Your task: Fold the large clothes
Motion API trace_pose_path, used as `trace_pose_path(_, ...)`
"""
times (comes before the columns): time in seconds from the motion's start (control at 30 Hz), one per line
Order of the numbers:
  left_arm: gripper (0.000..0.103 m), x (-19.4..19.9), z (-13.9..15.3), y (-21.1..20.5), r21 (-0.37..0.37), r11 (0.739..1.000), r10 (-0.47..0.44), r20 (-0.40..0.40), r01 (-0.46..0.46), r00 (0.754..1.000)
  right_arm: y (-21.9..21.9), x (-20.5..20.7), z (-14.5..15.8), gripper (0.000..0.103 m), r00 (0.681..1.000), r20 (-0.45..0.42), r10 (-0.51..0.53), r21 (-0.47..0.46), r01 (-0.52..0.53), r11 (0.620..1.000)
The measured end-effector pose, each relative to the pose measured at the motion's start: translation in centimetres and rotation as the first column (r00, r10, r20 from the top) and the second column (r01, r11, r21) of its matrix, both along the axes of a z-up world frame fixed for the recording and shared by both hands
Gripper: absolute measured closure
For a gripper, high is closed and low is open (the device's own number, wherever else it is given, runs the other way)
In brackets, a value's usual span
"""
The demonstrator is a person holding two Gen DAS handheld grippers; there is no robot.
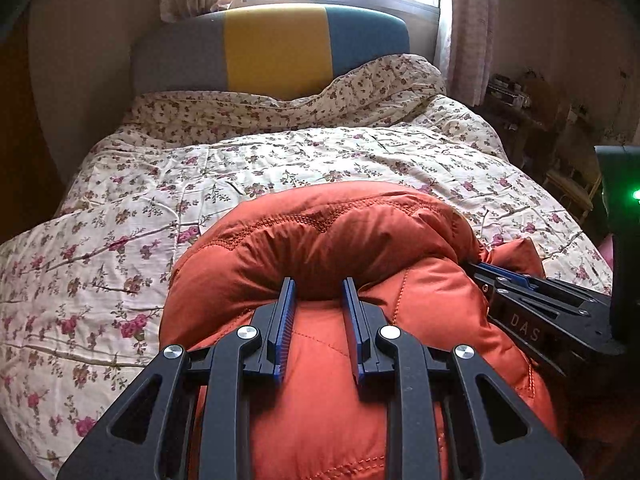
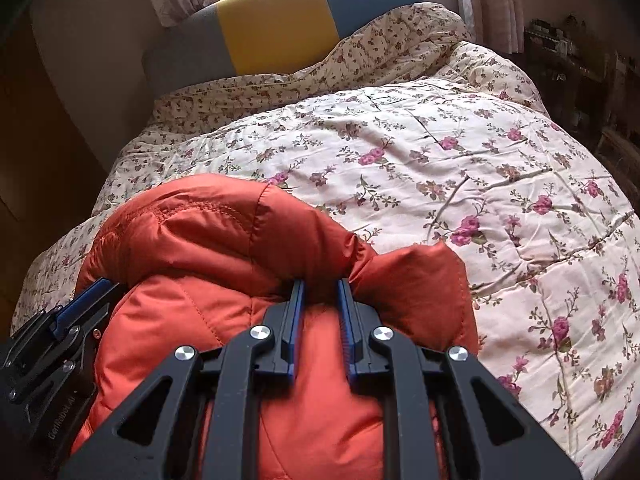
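Observation:
An orange quilted puffer jacket [image 1: 340, 232] lies bunched on the floral bedspread at the near end of the bed; it also shows in the right wrist view [image 2: 208, 232]. My left gripper [image 1: 319, 285] is shut on a thick padded fold of the jacket, its blue pads pressed into the roll. My right gripper [image 2: 320, 285] is shut on another fold of the same jacket, further right. Each gripper shows in the other's view: the right one at the right edge [image 1: 496, 276], the left one at the left edge [image 2: 86, 300]. The jacket's lower part is hidden under the grippers.
The bed carries a cream floral quilt [image 1: 280, 160] with a raised bunched ridge near the headboard [image 1: 276, 48], which is grey, yellow and teal. A window and curtains stand behind it. A dark cluttered shelf [image 1: 520, 96] stands right of the bed.

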State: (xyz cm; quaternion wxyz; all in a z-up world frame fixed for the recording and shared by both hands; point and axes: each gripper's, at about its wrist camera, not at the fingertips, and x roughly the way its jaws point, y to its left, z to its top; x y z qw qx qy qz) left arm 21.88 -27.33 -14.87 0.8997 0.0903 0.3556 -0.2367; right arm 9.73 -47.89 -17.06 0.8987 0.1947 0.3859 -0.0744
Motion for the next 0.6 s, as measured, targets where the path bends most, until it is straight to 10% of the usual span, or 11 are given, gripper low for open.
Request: trace_pose_path(0.6, 0.08, 0.1, -1.3, -0.5, 0.015, 1.0, 0.0, 0.039, 0.0, 0.999, 0.2, 0.5, -1.1, 0.089, 1.0, -0.003, -0.013, -0.019, 0.013, 1.0)
